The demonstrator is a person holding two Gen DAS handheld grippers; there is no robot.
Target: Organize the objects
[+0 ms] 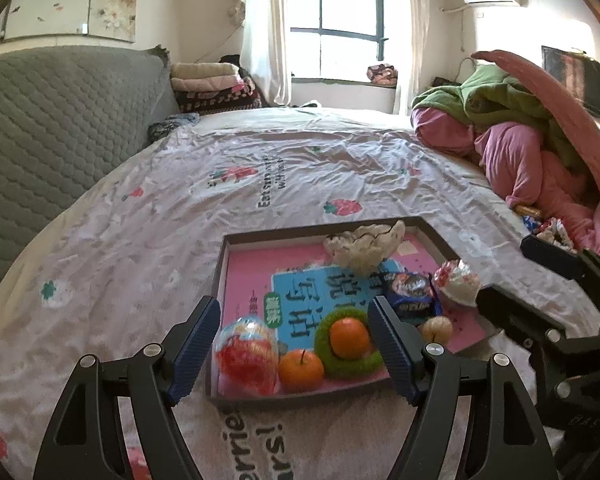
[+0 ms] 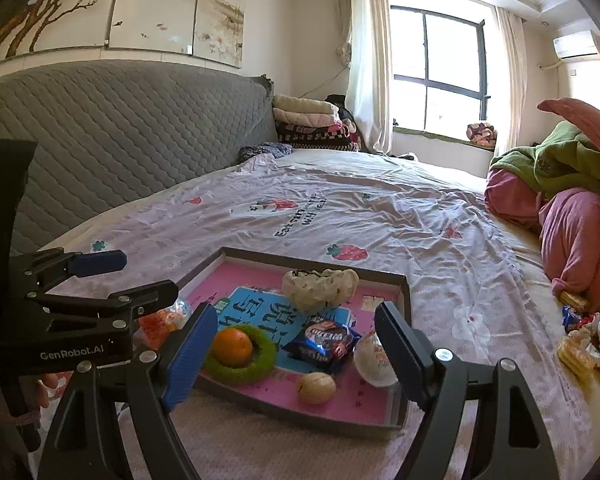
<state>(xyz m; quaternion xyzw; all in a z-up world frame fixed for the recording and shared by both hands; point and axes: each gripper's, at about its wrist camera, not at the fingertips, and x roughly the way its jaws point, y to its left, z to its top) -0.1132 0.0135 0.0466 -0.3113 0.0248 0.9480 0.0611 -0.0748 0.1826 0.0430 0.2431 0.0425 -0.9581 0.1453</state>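
Observation:
A shallow box tray [image 1: 324, 229] [image 2: 312, 261] with a pink and blue printed bottom lies on the bed. In it are an orange [image 1: 349, 337] [image 2: 233, 346] inside a green fuzzy ring [image 1: 364, 367] [image 2: 260, 364], a second orange [image 1: 301, 369], a red-and-clear wrapped snack [image 1: 247, 354], a dark cookie packet [image 1: 410, 295] [image 2: 324, 339], a cream scrunchie [image 1: 362, 246] [image 2: 320, 287], a pale round fruit [image 1: 436, 329] [image 2: 316, 387] and a white wrapped item [image 1: 460, 282] [image 2: 370, 358]. My left gripper [image 1: 294, 344] is open and empty over the tray's near edge. My right gripper [image 2: 296, 354] is open and empty over the tray.
The strawberry-print sheet [image 1: 220, 184] covers the bed. A grey quilted headboard [image 2: 120, 140] stands on the left. Pink and green bedding [image 1: 520, 132] is piled on the right, with loose snack packets [image 2: 584, 340] beside it. Folded blankets [image 2: 312, 124] lie by the window.

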